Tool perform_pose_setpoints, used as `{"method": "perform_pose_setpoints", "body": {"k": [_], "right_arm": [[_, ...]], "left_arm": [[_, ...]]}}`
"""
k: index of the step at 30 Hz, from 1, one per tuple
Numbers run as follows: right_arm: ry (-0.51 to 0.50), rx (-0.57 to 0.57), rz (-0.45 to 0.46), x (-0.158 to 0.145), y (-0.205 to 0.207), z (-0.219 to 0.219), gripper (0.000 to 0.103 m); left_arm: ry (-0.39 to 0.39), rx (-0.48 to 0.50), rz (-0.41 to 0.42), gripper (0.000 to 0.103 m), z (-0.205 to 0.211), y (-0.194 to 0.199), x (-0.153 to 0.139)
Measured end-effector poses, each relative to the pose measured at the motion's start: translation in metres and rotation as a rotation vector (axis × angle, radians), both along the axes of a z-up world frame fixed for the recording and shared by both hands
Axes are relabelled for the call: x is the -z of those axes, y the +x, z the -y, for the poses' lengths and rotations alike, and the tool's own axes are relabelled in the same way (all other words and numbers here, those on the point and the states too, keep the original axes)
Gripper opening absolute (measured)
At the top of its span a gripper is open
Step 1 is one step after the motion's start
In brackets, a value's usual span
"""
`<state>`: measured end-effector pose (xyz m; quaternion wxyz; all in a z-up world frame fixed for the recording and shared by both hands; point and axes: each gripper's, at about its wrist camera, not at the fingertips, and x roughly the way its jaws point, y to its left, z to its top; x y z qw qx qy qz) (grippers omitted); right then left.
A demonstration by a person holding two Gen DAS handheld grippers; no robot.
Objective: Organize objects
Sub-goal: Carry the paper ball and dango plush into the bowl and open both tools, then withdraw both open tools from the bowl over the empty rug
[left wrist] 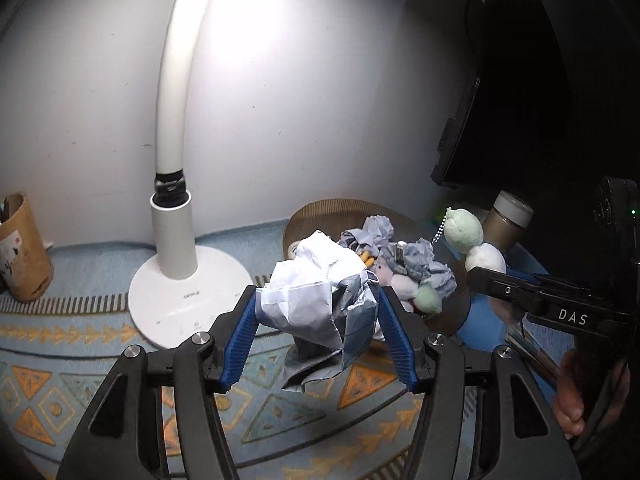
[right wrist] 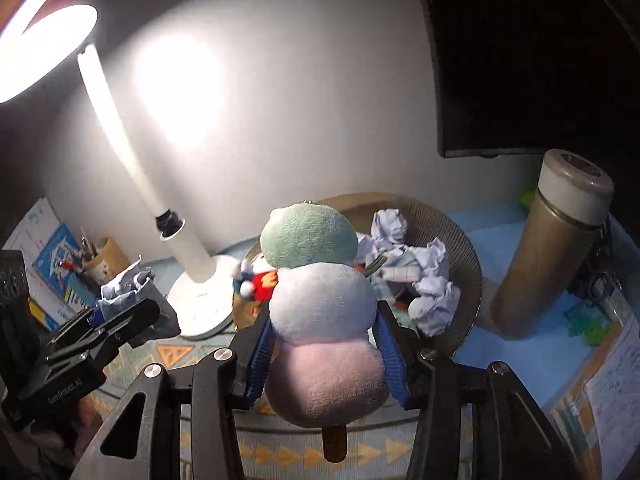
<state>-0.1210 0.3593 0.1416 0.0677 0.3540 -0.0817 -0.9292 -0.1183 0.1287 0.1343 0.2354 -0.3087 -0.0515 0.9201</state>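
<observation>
My left gripper (left wrist: 316,304) is shut on a crumpled ball of white and grey paper (left wrist: 320,300), held up off the patterned cloth; it shows in the right wrist view too, as the left gripper (right wrist: 120,312) with the paper (right wrist: 128,284). My right gripper (right wrist: 324,320) is shut on a plush dango skewer (right wrist: 320,300) with green, white and pink balls on a brown stick, also lifted. The left wrist view shows the right gripper (left wrist: 486,280) gripping the plush (left wrist: 466,236). Behind both stands a brown corrugated basket (right wrist: 448,224) holding more crumpled paper (right wrist: 432,280) and small toys.
A white desk lamp (left wrist: 188,280) stands left of the basket, its lit head (right wrist: 40,48) overhead. A bronze thermos (right wrist: 556,248) is at the right, a cardboard pen cup (left wrist: 20,248) at far left. A dark monitor (right wrist: 520,60) hangs at the back right. Papers lie at the right edge.
</observation>
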Motion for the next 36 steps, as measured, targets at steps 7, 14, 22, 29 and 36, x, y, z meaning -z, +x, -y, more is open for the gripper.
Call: {"method": "perform_pose_setpoints", "body": {"k": [7, 14, 22, 29, 36], "right_arm": [[-0.01, 0.057, 0.033, 0.009, -0.081, -0.008, 0.047], [-0.061, 0.057, 0.087, 0.029, -0.131, -0.016, 0.071], [-0.078, 0.037, 0.081, 0.019, -0.101, -0.013, 0.071], [-0.037, -0.026, 0.061, -0.009, -0.029, 0.019, 0.071], [0.009, -0.109, 0.062, -0.011, 0.05, 0.071, 0.071]], "left_arm": [[-0.005, 0.062, 0.013, 0.056, -0.057, -0.077, 0.01], [-0.015, 0.09, 0.049, 0.074, -0.084, -0.121, 0.033], [-0.023, 0.076, 0.064, 0.082, -0.076, -0.1, 0.032], [-0.065, -0.009, 0.01, 0.082, -0.029, -0.032, -0.003], [-0.098, -0.239, 0.004, 0.09, 0.052, 0.048, -0.021]]}}
